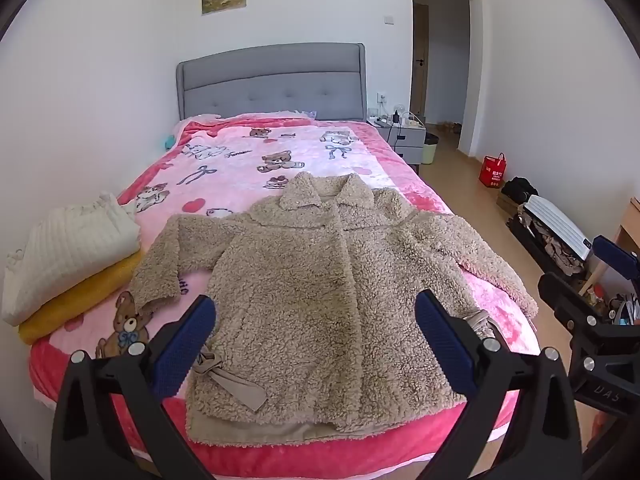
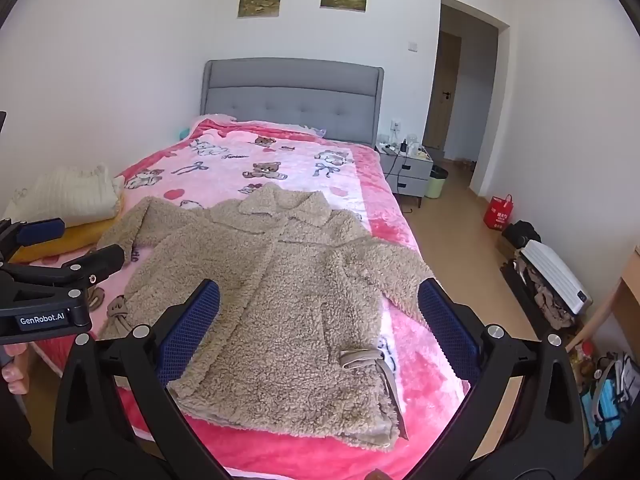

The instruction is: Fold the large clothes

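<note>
A beige fleece coat (image 1: pixel 320 280) lies spread flat, front side up, collar toward the grey headboard (image 1: pixel 272 80), at the foot of the bed on a pink teddy-bear blanket (image 1: pixel 240 156), with both sleeves stretched out sideways. The left gripper (image 1: pixel 316 344) and the right gripper (image 2: pixel 320 332) both hover above the coat's hem, fingers wide apart and holding nothing. Beside the coat's left sleeve sits a folded cream knit (image 1: pixel 72 248) on top of a folded yellow garment (image 1: pixel 76 300).

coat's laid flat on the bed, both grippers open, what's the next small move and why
Probably lower the left gripper onto the left sleeve cuff to fold it inward. The fleece coat lies spread out, unfolded, sleeves splayed, and both the left and the right gripper hover empty above its hem.
</note>
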The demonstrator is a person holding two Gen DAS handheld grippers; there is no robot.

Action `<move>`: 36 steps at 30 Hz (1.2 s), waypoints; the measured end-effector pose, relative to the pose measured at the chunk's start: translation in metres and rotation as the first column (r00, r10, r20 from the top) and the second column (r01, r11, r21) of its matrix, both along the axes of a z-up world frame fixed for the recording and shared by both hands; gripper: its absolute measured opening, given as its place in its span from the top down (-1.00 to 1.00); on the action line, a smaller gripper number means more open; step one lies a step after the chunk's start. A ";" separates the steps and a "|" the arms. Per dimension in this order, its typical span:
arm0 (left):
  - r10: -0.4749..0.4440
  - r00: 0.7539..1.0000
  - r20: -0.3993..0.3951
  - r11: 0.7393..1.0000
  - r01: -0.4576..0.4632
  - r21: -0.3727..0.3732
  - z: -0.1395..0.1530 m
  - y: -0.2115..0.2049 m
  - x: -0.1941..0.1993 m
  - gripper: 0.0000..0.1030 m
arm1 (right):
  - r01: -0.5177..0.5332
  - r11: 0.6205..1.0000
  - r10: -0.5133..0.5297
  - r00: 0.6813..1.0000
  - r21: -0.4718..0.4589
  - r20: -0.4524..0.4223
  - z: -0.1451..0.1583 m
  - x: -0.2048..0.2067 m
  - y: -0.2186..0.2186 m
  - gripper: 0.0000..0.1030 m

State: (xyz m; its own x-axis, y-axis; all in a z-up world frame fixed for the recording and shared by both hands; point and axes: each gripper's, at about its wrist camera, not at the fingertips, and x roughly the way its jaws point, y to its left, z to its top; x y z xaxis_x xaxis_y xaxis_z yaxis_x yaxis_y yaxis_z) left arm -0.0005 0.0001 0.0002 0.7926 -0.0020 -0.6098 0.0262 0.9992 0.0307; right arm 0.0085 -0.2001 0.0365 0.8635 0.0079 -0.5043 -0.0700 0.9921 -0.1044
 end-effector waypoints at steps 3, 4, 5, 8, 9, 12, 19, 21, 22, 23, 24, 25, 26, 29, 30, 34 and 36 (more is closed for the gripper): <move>-0.002 1.000 -0.001 1.000 0.002 0.000 -0.001 0.000 0.000 -0.90 | -0.005 1.000 0.005 1.000 0.003 -0.013 0.000 0.000 0.001 -0.85; -0.003 1.000 -0.002 1.000 0.003 0.000 -0.001 0.000 -0.001 -0.90 | -0.005 1.000 0.005 1.000 0.004 -0.012 0.000 0.000 0.001 -0.85; -0.003 1.000 -0.003 1.000 0.003 0.002 -0.001 0.001 -0.001 -0.90 | -0.006 1.000 0.006 1.000 0.004 -0.012 0.000 0.000 0.002 -0.85; 0.003 1.000 -0.006 1.000 -0.003 0.003 0.000 0.001 0.001 -0.90 | -0.003 1.000 0.003 1.000 0.001 -0.012 0.000 -0.001 0.002 -0.85; 0.002 1.000 -0.007 1.000 -0.002 0.002 0.000 0.001 0.001 -0.90 | -0.004 1.000 0.004 1.000 0.000 -0.012 0.000 -0.001 0.003 -0.85; 0.002 1.000 -0.007 1.000 -0.002 0.002 0.004 0.003 0.003 -0.90 | -0.003 1.000 0.003 1.000 0.000 -0.012 0.000 -0.002 0.003 -0.85; 0.003 1.000 -0.012 1.000 -0.003 0.009 0.000 0.003 0.004 -0.90 | -0.001 1.000 0.001 1.000 0.006 -0.021 -0.002 0.006 0.001 -0.85; 0.004 1.000 -0.012 1.000 -0.004 0.010 -0.003 0.002 0.004 -0.90 | 0.000 1.000 0.000 1.000 0.002 -0.024 -0.003 0.008 0.002 -0.85; 0.004 1.000 -0.014 1.000 -0.004 0.011 -0.003 0.002 0.004 -0.90 | -0.001 1.000 0.001 1.000 0.002 -0.026 -0.003 0.007 0.000 -0.85; 0.002 1.000 -0.015 1.000 -0.002 0.010 -0.003 0.003 0.005 -0.90 | 0.000 1.000 0.000 1.000 0.000 -0.026 -0.005 0.007 0.001 -0.85; 0.002 1.000 -0.017 1.000 -0.002 0.011 -0.003 0.003 0.005 -0.90 | 0.002 1.000 -0.002 1.000 -0.002 -0.026 -0.005 0.007 0.001 -0.85; 0.003 1.000 -0.021 1.000 -0.003 0.013 -0.003 0.002 0.006 -0.90 | 0.003 1.000 -0.003 1.000 -0.002 -0.024 -0.005 0.007 0.001 -0.85; 0.002 1.000 -0.023 1.000 -0.002 0.013 -0.003 0.003 0.006 -0.90 | 0.004 1.000 -0.004 1.000 -0.002 -0.022 -0.006 0.006 0.001 -0.85; 0.004 1.000 -0.022 1.000 -0.004 0.014 -0.003 0.004 0.009 -0.90 | 0.004 1.000 -0.004 1.000 -0.002 -0.021 -0.007 0.007 0.001 -0.85; 0.005 1.000 -0.022 1.000 -0.005 0.014 -0.003 0.003 0.010 -0.90 | 0.003 1.000 -0.003 1.000 -0.003 -0.021 -0.006 0.006 0.001 -0.85; 0.006 1.000 -0.019 1.000 -0.006 0.018 -0.004 0.004 0.010 -0.90 | 0.003 1.000 -0.003 1.000 0.002 -0.021 -0.005 0.007 0.001 -0.85; 0.007 1.000 -0.017 1.000 -0.006 0.019 -0.005 0.004 0.011 -0.90 | 0.005 1.000 -0.005 1.000 0.001 -0.019 -0.006 0.006 0.000 -0.85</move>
